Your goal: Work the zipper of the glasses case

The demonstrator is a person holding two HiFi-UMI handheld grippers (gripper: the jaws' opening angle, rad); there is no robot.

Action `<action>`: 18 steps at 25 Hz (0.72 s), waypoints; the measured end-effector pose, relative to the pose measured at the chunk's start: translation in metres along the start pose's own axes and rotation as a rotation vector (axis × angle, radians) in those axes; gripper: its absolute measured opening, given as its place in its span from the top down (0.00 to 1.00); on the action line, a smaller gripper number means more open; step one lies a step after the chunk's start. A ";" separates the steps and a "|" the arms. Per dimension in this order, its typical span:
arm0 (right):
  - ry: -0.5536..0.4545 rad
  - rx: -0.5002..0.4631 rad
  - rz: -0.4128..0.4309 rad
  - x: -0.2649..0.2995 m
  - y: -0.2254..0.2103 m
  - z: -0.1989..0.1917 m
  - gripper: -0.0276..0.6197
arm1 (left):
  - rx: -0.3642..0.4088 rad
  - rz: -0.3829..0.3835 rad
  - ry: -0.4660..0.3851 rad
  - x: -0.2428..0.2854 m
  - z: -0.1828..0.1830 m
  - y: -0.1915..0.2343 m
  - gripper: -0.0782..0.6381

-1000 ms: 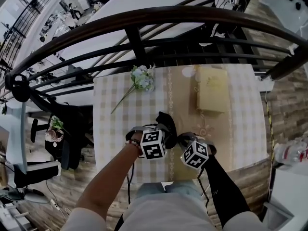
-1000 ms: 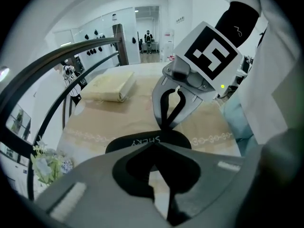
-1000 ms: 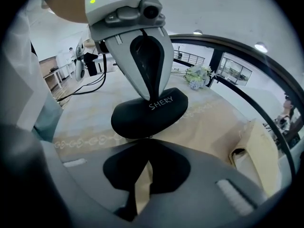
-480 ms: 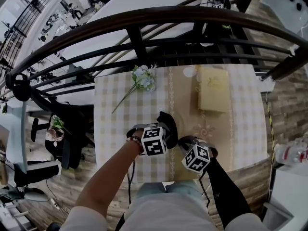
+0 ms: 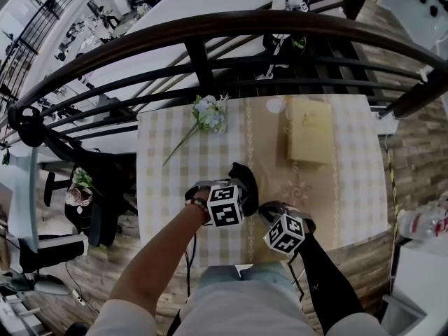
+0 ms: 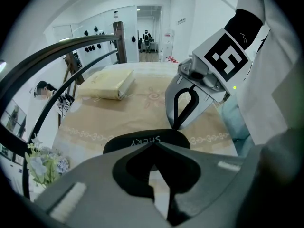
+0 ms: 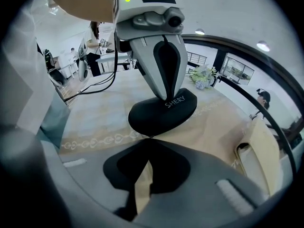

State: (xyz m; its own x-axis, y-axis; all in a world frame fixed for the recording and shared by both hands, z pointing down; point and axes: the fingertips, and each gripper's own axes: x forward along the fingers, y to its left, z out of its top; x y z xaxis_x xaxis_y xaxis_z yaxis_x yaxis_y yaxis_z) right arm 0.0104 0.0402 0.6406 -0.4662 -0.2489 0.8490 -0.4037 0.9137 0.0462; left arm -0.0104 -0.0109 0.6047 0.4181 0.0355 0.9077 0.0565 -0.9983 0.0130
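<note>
One black oval glasses case (image 7: 159,115), white lettering, left tongs (image 6: 153,145) and right tongs (image 7: 151,139) closed

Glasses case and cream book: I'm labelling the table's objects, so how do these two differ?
The glasses case is black and oval; the book is cream and rectangular. The glasses case lies near the person's edge, with the left gripper and right gripper at it; the book lies farther off by the railing, untouched. Both lie flat on the table.
</note>
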 end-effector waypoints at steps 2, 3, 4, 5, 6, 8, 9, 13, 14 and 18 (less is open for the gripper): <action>0.002 0.001 0.002 0.000 0.002 0.000 0.91 | 0.001 -0.004 -0.004 -0.001 0.001 -0.001 0.88; 0.004 0.002 0.004 0.000 0.003 0.000 0.91 | -0.001 -0.012 -0.007 -0.002 0.002 -0.002 0.88; 0.004 0.002 0.007 0.000 0.005 0.000 0.91 | -0.003 -0.018 -0.010 -0.002 0.002 -0.003 0.88; 0.004 0.004 0.011 0.000 0.006 0.000 0.91 | -0.004 -0.021 -0.011 -0.003 0.003 -0.004 0.88; 0.004 0.007 0.016 0.000 0.008 0.001 0.91 | -0.004 -0.021 -0.013 -0.003 0.003 -0.004 0.88; 0.001 0.014 0.028 -0.001 0.012 0.001 0.91 | -0.003 -0.019 -0.014 -0.003 0.004 -0.004 0.88; 0.001 0.018 0.032 -0.001 0.014 0.002 0.91 | -0.003 -0.018 -0.014 -0.003 0.004 -0.004 0.88; -0.001 0.028 0.049 0.001 0.022 0.004 0.91 | 0.001 -0.018 -0.013 -0.002 0.004 -0.004 0.88; -0.005 0.030 0.054 0.002 0.026 0.006 0.91 | 0.003 -0.018 -0.012 -0.002 0.004 -0.003 0.88; -0.017 0.035 0.058 0.007 0.036 0.014 0.91 | 0.002 -0.014 -0.014 -0.002 0.003 -0.003 0.88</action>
State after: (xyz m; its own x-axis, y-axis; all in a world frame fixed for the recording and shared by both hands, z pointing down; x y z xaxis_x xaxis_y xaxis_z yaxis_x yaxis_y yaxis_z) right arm -0.0187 0.0668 0.6411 -0.5031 -0.2012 0.8405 -0.4023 0.9153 -0.0216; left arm -0.0088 -0.0080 0.6013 0.4300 0.0502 0.9014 0.0642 -0.9976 0.0249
